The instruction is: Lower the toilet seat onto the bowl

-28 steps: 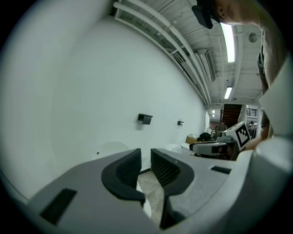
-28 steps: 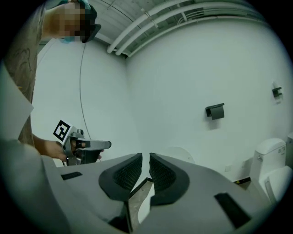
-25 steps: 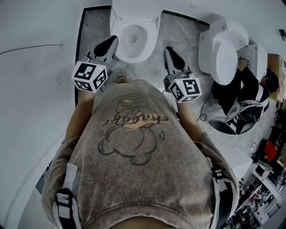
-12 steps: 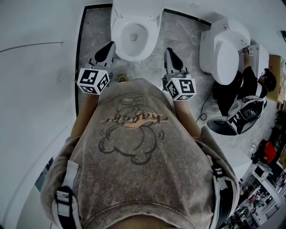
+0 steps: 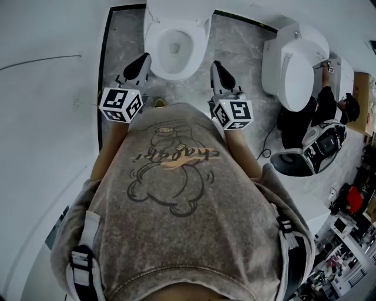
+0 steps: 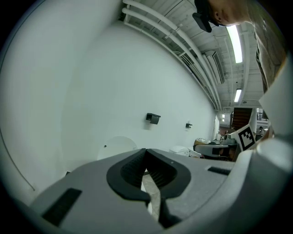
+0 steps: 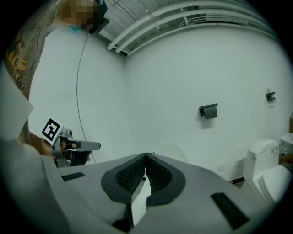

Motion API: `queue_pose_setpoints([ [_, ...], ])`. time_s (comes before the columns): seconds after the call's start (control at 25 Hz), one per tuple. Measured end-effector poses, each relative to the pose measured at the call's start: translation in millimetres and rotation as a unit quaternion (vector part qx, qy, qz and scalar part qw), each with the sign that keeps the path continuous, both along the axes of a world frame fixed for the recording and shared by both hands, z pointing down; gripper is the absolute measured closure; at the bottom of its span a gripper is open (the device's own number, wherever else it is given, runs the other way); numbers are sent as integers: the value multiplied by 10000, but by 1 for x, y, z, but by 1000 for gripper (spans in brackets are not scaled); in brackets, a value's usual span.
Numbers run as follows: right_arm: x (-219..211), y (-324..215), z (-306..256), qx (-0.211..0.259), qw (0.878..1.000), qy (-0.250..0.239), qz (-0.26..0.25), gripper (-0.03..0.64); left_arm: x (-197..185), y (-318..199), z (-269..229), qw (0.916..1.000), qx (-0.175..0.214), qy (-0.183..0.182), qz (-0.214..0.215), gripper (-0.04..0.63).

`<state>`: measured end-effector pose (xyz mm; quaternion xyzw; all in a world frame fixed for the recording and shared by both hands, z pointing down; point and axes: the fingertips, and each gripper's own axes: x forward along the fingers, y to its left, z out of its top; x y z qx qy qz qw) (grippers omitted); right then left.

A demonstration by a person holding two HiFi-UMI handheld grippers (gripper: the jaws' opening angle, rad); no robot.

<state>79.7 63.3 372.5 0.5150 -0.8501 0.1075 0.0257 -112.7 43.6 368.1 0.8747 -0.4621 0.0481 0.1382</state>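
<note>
A white toilet (image 5: 174, 41) stands at the top middle of the head view, bowl open, with its seat and lid (image 5: 176, 9) upright at the back. The raised lid shows as a pale round disc in the left gripper view (image 6: 118, 145) and in the right gripper view (image 7: 173, 151). My left gripper (image 5: 144, 59) hangs just left of the bowl, jaws shut and empty. My right gripper (image 5: 215, 66) hangs just right of the bowl, also shut on nothing. Neither touches the toilet. Seen along the jaws, the left gripper (image 6: 145, 153) and right gripper (image 7: 146, 157) have their pads together.
A second toilet (image 5: 294, 59) stands at the right with a person (image 5: 320, 117) crouched beside it. A black strip (image 5: 104, 70) borders the marble floor patch on the left. A dark wall fitting (image 7: 208, 111) hangs on the white wall behind the toilet.
Both grippers have sunk slightly. The right one has shifted a little left toward the bowl. The person at the second toilet has shifted.
</note>
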Motion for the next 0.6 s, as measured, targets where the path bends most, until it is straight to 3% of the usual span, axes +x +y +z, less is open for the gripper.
queue_pose_setpoints([
  [0.6, 6, 1, 20, -79, 10000, 18, -55, 591, 7, 1, 20, 9999, -118, 47, -74, 586],
])
